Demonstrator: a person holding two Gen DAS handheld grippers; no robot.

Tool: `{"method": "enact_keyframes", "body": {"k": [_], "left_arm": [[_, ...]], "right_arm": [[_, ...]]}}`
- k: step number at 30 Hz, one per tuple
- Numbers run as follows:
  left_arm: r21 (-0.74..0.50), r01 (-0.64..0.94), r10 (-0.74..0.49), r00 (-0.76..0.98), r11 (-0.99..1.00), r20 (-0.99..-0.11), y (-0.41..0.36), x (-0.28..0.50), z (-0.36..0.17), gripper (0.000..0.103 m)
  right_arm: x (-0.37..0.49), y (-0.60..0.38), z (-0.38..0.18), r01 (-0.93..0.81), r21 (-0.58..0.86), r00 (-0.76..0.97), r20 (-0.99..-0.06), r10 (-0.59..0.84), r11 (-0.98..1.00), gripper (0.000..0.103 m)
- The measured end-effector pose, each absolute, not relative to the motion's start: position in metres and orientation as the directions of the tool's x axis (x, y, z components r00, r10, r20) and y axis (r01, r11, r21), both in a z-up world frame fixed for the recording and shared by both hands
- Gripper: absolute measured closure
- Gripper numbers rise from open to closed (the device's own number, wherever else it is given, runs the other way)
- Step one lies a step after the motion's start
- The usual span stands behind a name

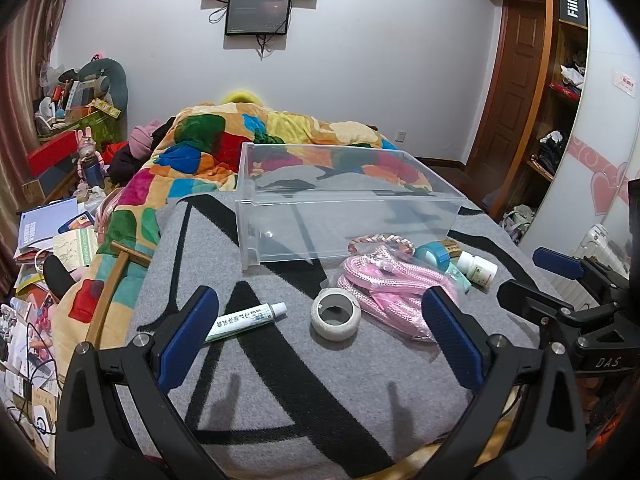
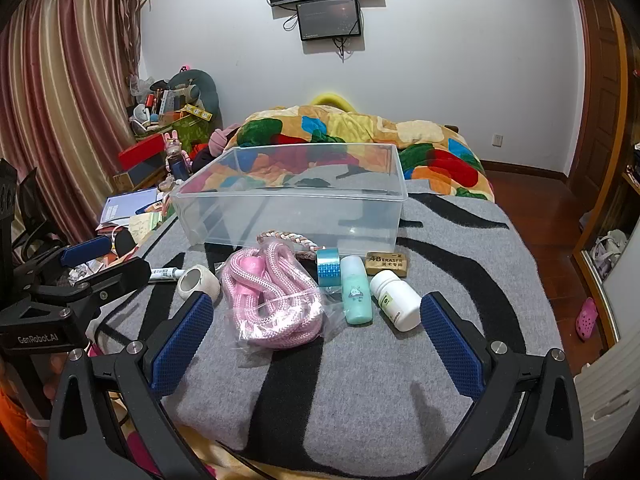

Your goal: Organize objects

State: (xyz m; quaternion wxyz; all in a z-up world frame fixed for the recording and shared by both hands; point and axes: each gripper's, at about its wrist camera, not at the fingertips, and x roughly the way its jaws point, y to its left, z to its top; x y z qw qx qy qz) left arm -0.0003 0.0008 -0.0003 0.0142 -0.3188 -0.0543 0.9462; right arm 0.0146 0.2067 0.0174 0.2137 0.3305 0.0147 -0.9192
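A clear plastic bin (image 2: 288, 200) stands empty on the grey-and-black blanket (image 2: 360, 380) of the bed, with the loose items laid in a row just in front of its near wall. Both tongs are released, jaws spread wide, and neither holds anything. The left tongs (image 1: 320, 344) hover above the blanket facing the white tape roll (image 1: 335, 314), which lies almost dead ahead between the jaws, flat with its hole upward. The ointment tube (image 1: 246, 320) lies just beside the left finger, its long axis running slantwise from near-left to far-right, cap end toward the roll. The right tongs (image 2: 316, 340) face the bagged pink rope (image 2: 272, 296), which lies ahead and slightly left of centre. The green bottle (image 2: 356, 294) and the white pill bottle (image 2: 396, 300) lie to its right, both on their sides with long axes running roughly away from the camera. The pill bottle is close to the right finger. Farther back, near the bin wall, sit the blue tape roll (image 2: 328, 268), the eraser (image 2: 387, 263) and a braided band (image 2: 296, 242). Judgement: no item is in the bin, so the task is at its start. The left tongs are nearer the white roll and tube; the right tongs are nearer the rope and bottles. For any of them, the bin lies straight beyond, so a lift and forward carry over the near wall is called for.
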Motion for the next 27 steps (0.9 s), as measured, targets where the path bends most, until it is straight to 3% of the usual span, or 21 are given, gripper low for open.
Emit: {"method": "enact_keyframes", "body": {"k": [27], "left_arm": [[-0.115, 0.007, 0.063, -0.800, -0.993, -0.597, 0.0000, 0.0006, 0.0004, 0.000]], "right_arm": [[0.0170, 0.2040, 0.0206, 0.408, 0.114, -0.691, -0.611, -0.388, -0.906, 0.000]]}}
